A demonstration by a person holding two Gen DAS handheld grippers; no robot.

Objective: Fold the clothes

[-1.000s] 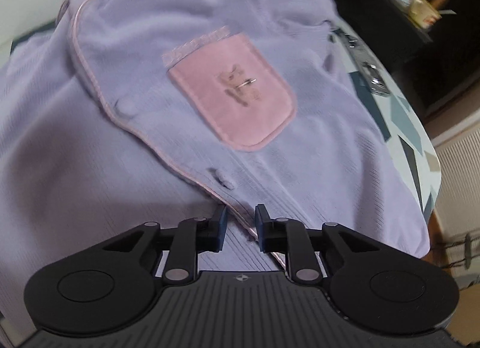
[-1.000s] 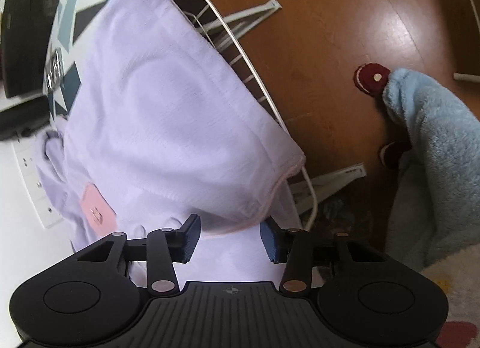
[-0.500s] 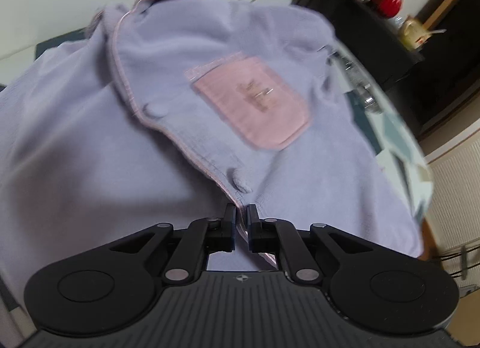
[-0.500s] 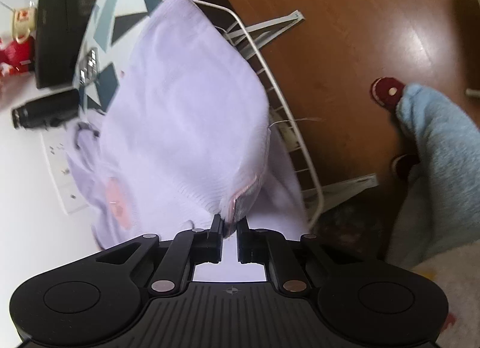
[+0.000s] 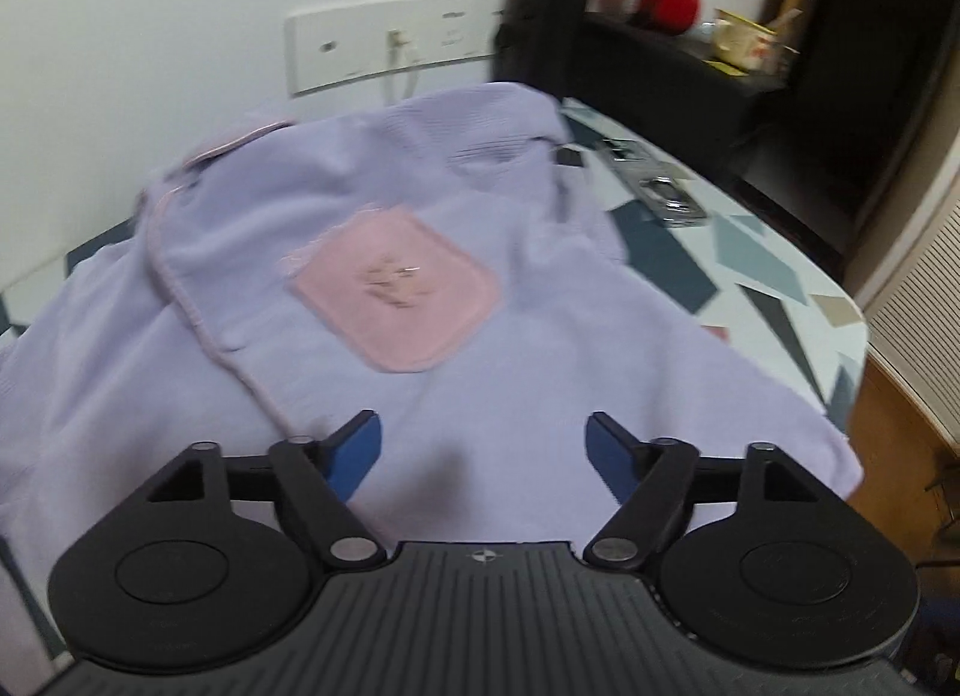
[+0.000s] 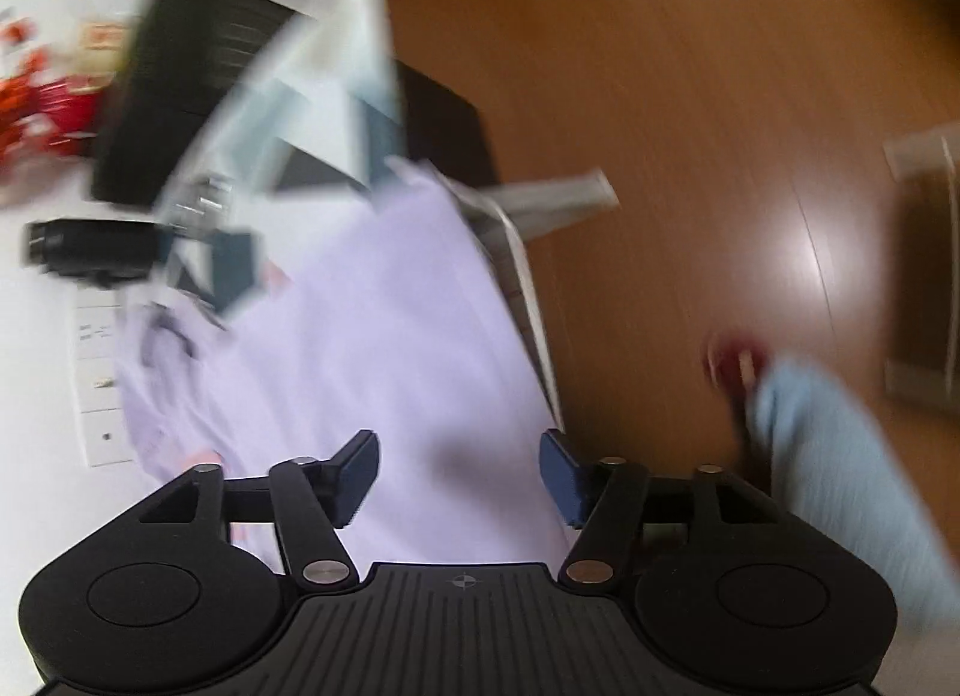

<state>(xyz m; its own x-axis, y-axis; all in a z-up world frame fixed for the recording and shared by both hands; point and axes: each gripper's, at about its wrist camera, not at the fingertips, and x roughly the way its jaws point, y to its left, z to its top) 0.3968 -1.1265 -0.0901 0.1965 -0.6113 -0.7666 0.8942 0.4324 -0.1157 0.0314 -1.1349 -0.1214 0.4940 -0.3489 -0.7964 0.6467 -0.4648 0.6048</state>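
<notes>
Both my left fingers (image 5: 483, 444) and right fingers (image 6: 459, 465) are spread, holding nothing, over the lilac pyjama shirt with its pink chest pocket (image 5: 420, 348), lying on the patterned table (image 5: 774, 276). Its hem overhangs the edge and could slide off; a silvery object (image 5: 669, 198) sits near the sleeve

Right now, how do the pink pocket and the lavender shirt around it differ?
The pink pocket is a small patch with rounded lower corners; the lavender shirt is large and covers most of the patterned table. The pocket carries a small mark at its middle; the shirt's fabric is plain, with pink piping. Both lie flat, ungripped.
</notes>
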